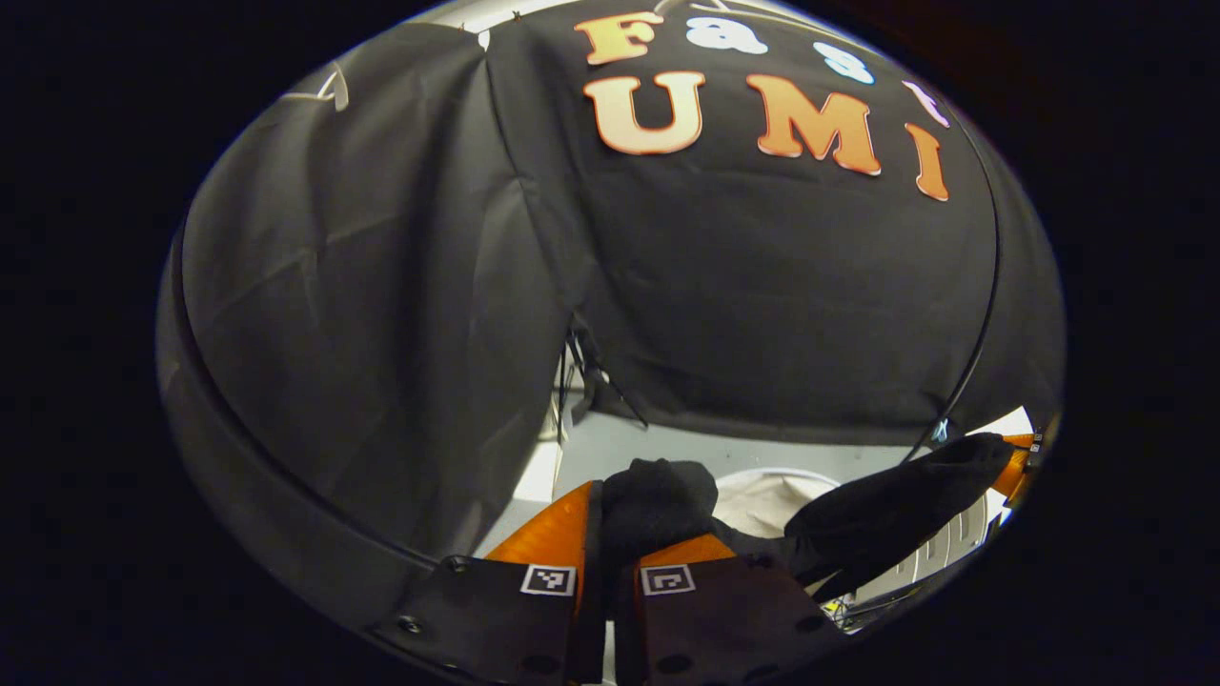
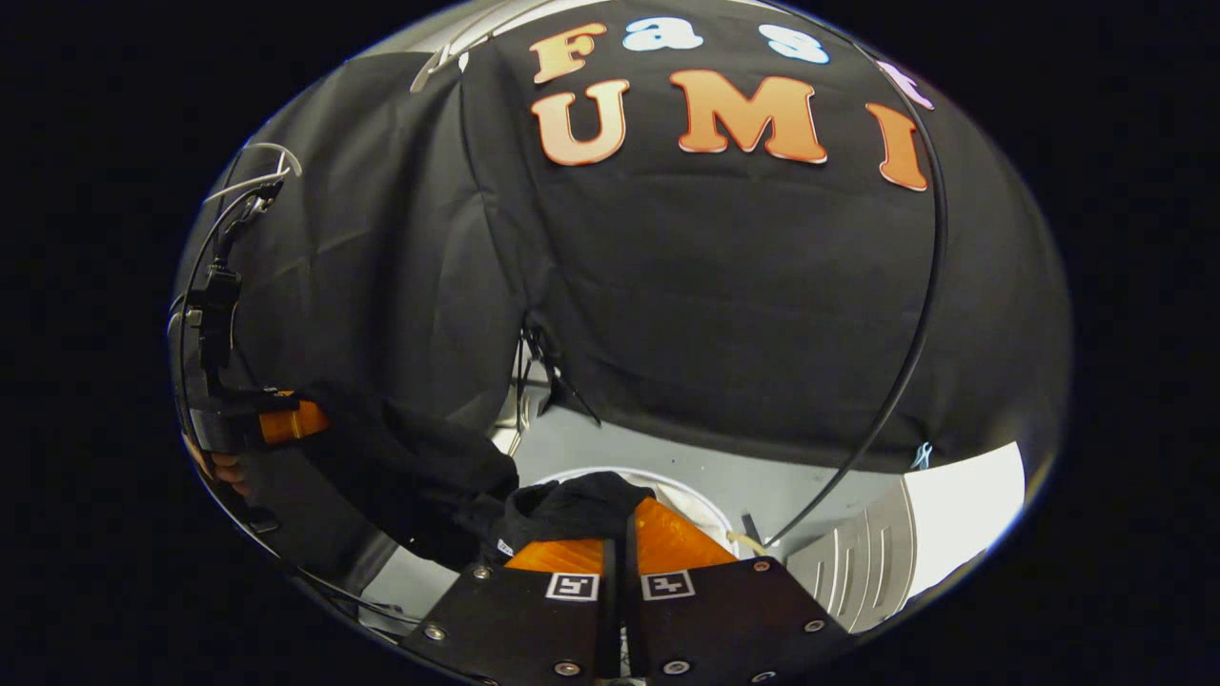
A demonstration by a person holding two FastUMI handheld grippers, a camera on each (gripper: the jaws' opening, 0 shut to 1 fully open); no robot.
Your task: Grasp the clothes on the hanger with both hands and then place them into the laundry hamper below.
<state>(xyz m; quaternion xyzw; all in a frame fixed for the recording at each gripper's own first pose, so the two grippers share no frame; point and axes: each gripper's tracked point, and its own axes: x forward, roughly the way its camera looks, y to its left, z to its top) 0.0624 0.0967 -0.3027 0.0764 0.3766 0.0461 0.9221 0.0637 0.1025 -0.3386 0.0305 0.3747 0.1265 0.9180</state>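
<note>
Right claw [image 2: 621, 534] clamped on black garment [image 2: 572, 505] above white hamper rim [image 2: 701, 500].

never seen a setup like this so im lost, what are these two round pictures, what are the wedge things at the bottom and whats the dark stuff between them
Each picture comes from a camera riding on a handheld two-finger tool; a person holds one in each hand. The wedges are the fingers. In the left gripper view, the left tool pinches a dark garment, which stretches across to the other tool at the right edge. In the right gripper view, the right tool pinches the same cloth. Below hangs the white-rimmed laundry hamper. Behind is the booth's black cloth wall.
</note>
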